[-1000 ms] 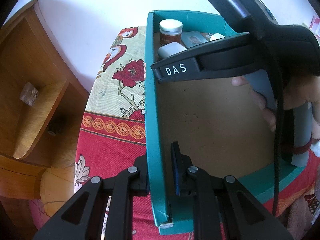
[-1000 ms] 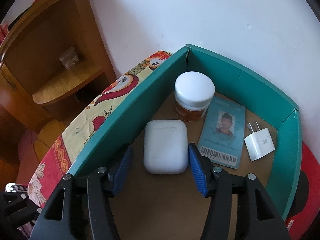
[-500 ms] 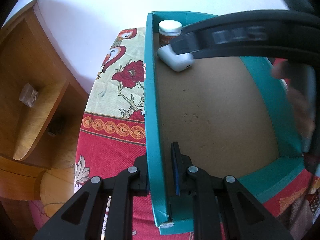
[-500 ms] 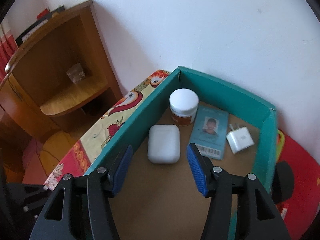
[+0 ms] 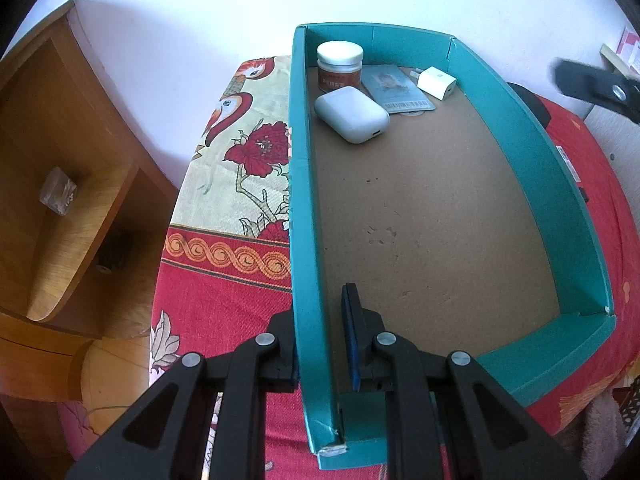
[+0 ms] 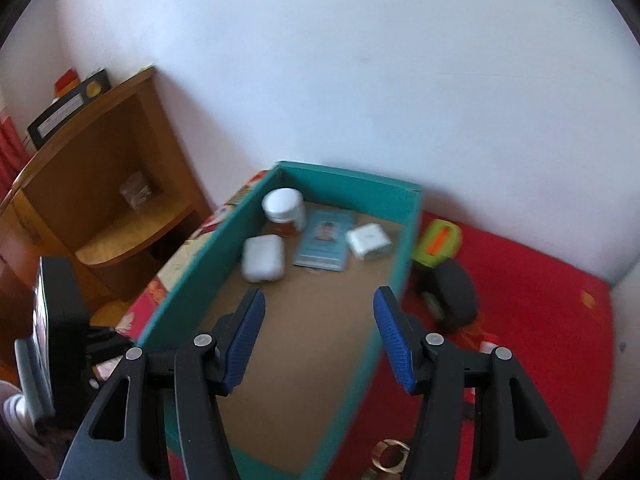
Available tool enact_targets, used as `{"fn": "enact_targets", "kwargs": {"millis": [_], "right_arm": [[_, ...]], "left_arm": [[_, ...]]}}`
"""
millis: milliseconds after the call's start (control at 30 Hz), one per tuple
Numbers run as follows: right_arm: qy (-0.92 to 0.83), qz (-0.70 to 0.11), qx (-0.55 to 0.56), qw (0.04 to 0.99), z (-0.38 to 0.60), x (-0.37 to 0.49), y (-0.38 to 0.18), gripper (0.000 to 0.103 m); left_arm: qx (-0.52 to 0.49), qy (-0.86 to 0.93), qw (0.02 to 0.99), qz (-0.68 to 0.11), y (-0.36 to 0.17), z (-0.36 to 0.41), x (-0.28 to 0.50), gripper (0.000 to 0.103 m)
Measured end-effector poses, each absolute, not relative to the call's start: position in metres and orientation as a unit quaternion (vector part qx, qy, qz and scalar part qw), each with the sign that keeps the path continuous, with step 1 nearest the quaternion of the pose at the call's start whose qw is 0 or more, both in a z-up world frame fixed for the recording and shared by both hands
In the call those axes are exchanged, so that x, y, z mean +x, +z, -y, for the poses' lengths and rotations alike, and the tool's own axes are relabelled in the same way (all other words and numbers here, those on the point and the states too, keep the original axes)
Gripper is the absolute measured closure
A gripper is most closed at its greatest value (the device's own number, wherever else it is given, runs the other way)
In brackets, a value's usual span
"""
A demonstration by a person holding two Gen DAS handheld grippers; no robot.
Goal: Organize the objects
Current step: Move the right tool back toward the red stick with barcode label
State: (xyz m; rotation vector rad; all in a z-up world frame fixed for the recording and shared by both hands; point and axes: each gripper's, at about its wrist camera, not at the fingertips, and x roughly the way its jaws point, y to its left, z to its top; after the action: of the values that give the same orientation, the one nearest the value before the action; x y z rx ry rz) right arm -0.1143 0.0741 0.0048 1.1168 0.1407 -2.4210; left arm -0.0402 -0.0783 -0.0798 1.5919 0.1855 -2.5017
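A teal box (image 5: 540,152) (image 6: 188,280) stands on the red cloth. At its far end lie a white earbud case (image 5: 352,114) (image 6: 263,258), a white-lidded jar (image 5: 340,66) (image 6: 285,210), a blue ID card (image 5: 396,88) (image 6: 326,240) and a white charger plug (image 5: 437,82) (image 6: 369,241). My left gripper (image 5: 320,344) is shut on the box's left wall near its front corner. My right gripper (image 6: 318,340) is open and empty, raised above the box's near half.
A wooden corner shelf (image 5: 52,200) (image 6: 120,216) stands to the left. Right of the box lie a green-yellow item (image 6: 438,242) and a black object (image 6: 456,294). A metal ring (image 6: 388,454) lies on the cloth near the front. A white wall is behind.
My right gripper has drawn back and up from the earbud case, which stays in the box, and opened wider. The left gripper has held still on the wall.
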Motion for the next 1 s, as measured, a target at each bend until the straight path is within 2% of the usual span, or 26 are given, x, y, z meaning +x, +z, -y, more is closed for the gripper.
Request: {"fn": "enact_targets", "kwargs": {"millis": [167, 467, 633, 900, 1000], "right_arm": [[-0.891, -0.046, 0.411, 0.187, -0.119, -0.111, 0.0, 0.045], [-0.884, -0.009, 0.456, 0.104, -0.172, -0.125, -0.048, 0.047], [-0.879, -0.004, 0.47, 0.082, -0.175, -0.137, -0.065, 0.064], [-0.874, -0.016, 0.482, 0.064, -0.173, -0.143, -0.081, 0.072], [-0.876, -0.034, 0.478, 0.056, -0.171, -0.141, -0.081, 0.081]], "left_arm": [[0.533, -0.839, 0.086, -0.062, -0.08, 0.077, -0.041, 0.089], [0.533, -0.84, 0.085, -0.061, -0.08, 0.076, -0.044, 0.089], [0.533, -0.84, 0.084, -0.061, -0.08, 0.076, -0.049, 0.089], [0.532, -0.84, 0.086, -0.062, -0.08, 0.075, -0.048, 0.089], [0.532, -0.84, 0.088, -0.062, -0.081, 0.074, -0.049, 0.089]]}}
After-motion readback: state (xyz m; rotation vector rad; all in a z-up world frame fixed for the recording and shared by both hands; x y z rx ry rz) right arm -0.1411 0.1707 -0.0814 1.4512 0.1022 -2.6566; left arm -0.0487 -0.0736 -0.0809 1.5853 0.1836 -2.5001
